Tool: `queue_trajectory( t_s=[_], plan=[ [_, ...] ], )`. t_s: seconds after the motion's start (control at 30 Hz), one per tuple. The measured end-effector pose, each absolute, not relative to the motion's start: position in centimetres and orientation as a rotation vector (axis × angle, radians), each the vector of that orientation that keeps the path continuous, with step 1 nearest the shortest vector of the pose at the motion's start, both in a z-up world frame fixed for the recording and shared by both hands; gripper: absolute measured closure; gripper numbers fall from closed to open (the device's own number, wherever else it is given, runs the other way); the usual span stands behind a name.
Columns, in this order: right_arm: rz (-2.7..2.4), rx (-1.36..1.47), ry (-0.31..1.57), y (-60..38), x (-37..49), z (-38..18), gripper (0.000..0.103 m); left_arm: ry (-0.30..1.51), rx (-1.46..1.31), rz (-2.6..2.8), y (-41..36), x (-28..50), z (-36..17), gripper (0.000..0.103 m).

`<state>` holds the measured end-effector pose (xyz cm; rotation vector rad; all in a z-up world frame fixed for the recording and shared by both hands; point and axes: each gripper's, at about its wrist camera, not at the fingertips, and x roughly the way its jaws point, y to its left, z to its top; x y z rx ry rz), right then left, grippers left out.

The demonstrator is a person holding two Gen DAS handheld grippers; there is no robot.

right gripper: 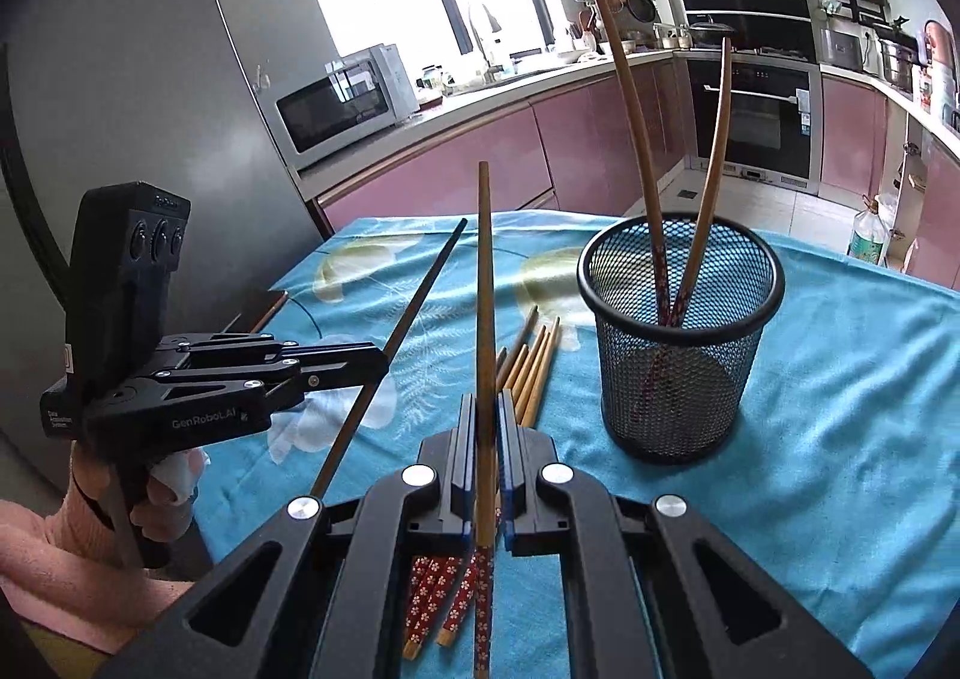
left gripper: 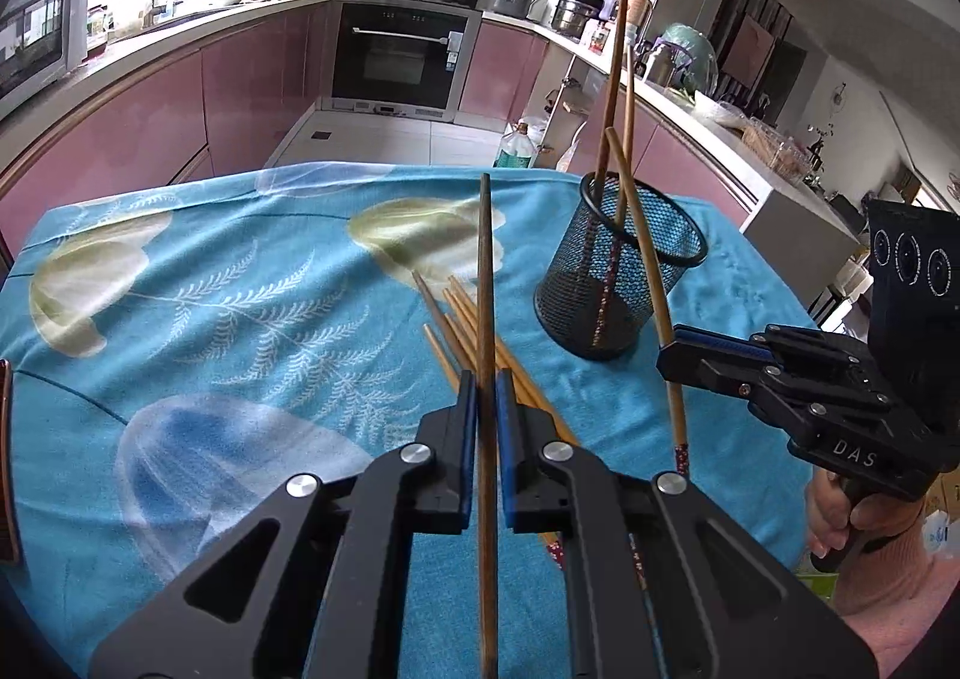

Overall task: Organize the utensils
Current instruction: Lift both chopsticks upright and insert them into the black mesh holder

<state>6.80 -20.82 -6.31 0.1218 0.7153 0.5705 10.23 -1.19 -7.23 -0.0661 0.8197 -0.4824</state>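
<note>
1. Mesh holder (right gripper: 681, 343): stands upright on the worktop (left gripper: 240, 319), which is covered by a blue patterned cloth. Two chopsticks (right gripper: 636, 138) already stand in it, patterned ends down, leaning apart against the rim.

2. Loose chopsticks (left gripper: 462, 331): a small bundle lies flat on the cloth just beside the holder, on its left in the left wrist view. These remain to be sorted.

3. Light chopstick (right gripper: 483, 319): clamped in the right hand-held gripper (right gripper: 485, 409). The jaws are closed onto the shaft, with the red flowered end trailing behind them. The left wrist view shows it raised off the cloth, plain tip up beside the holder's rim. Judgement: the grip near the patterned end leaves a long shaft to steer over the opening.

4. Dark chopstick (left gripper: 487, 349): clamped in the left hand-held gripper (left gripper: 487, 385), jaws closed on the shaft. It points forward, lifted clear of the bundle, well apart from the holder.

5. Judgement: one stick per gripper allows alternate loading. The right one appears next in line for the holder; its orientation would need reversing to match the two already placed.
</note>
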Motion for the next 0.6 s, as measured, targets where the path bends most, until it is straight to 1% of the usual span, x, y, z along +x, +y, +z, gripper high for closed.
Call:
queue_trajectory(
  t_s=[0.37,0.6],
  plan=[
    [0.556,0.158,0.608,-23.2,6.2,-2.8,0.097,0.696,-0.14,-0.6,-0.1,8.4,-1.7,0.096],
    [0.534,0.164,0.555,-25.0,6.2,-1.1,0.097,0.635,-0.194,-0.629,0.3,8.4,0.8,0.096]
  ],
)
